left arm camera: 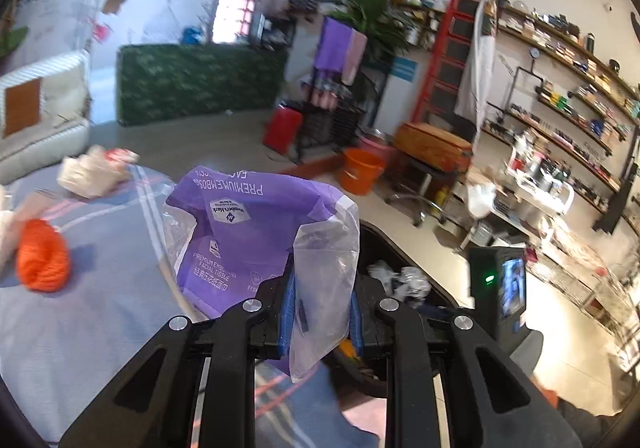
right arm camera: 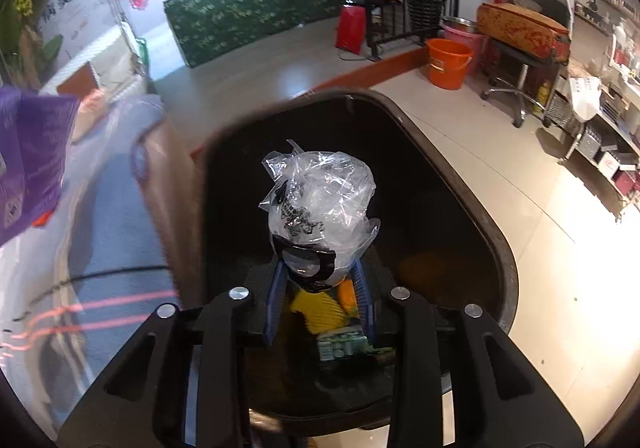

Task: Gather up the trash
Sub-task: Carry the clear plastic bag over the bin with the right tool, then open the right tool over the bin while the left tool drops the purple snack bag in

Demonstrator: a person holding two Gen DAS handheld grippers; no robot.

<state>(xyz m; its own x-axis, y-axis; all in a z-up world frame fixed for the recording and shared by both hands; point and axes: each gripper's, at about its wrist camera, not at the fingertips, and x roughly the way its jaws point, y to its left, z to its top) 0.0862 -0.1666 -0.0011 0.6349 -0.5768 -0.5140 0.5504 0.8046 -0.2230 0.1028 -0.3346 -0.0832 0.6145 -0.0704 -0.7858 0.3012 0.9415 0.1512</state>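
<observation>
My left gripper [left arm camera: 322, 312] is shut on a purple facial-tissue wrapper [left arm camera: 256, 232] with a clear plastic end, held above the grey bed cover near the black trash bin [left arm camera: 400, 244]. The wrapper also shows at the left edge of the right wrist view [right arm camera: 32, 160]. My right gripper [right arm camera: 320, 300] is shut on a crumpled clear plastic bag with black print [right arm camera: 320, 204], held over the open black trash bin [right arm camera: 496, 248]. Yellow and orange trash [right arm camera: 320, 312] lies inside the bin below it.
On the grey bed cover [left arm camera: 100, 320] lie an orange yarn ball [left arm camera: 42, 262] and a crumpled white bag [left arm camera: 94, 172]. An orange bucket [right arm camera: 446, 62] and a stool with a wooden case [right arm camera: 522, 30] stand on the tiled floor beyond the bin. Shelves line the right wall.
</observation>
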